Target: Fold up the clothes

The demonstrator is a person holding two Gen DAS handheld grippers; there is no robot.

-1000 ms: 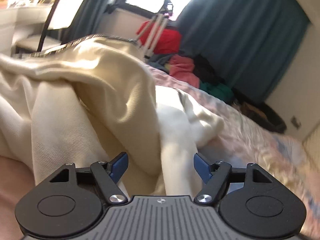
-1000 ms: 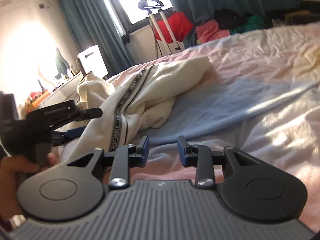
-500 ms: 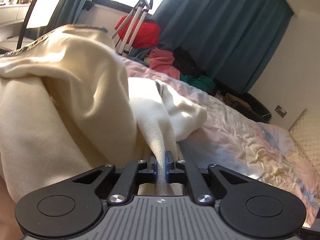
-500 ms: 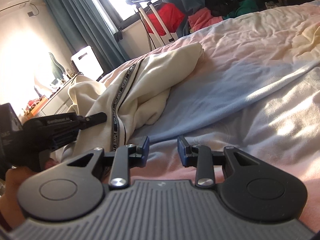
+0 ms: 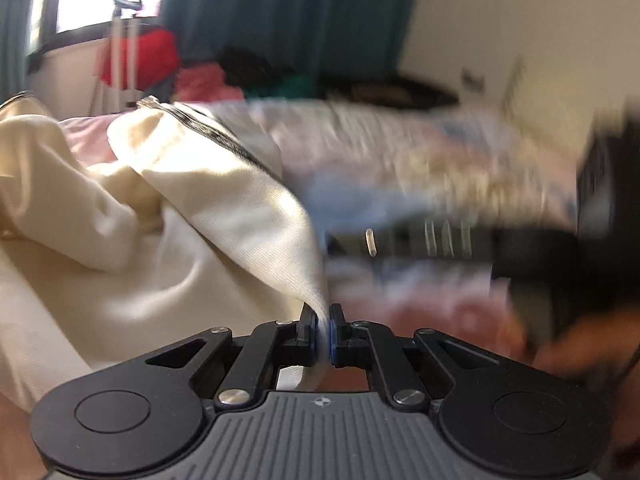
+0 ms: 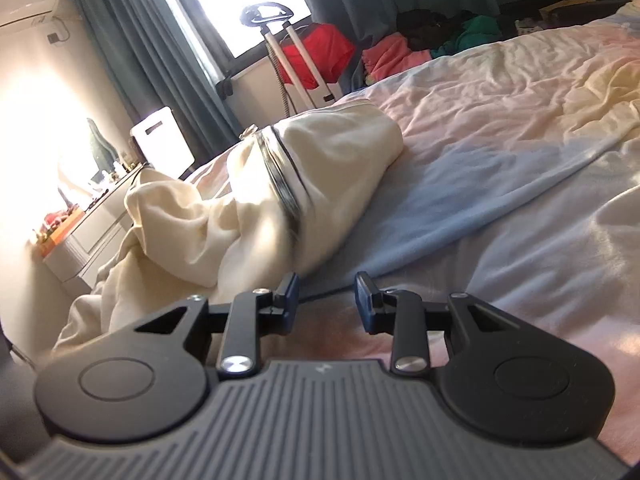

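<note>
Garment [image 5: 224,200] — pinched (left gripper [image 5: 324,334]).

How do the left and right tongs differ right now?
The left tongs are shut on a fold of the cream garment; the right tongs are open and hold nothing. The left view is motion-blurred, while the right view is sharp. Cloth runs between the left pads; only the bedsheet shows between the right ones. Both have blue pads on black fingers.

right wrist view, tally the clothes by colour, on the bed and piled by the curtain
cream: 1, the garment on the bed
pink: 1, in the pile
green: 1, in the pile
black: 1, in the pile
total: 4, though the pile may hide more
</note>
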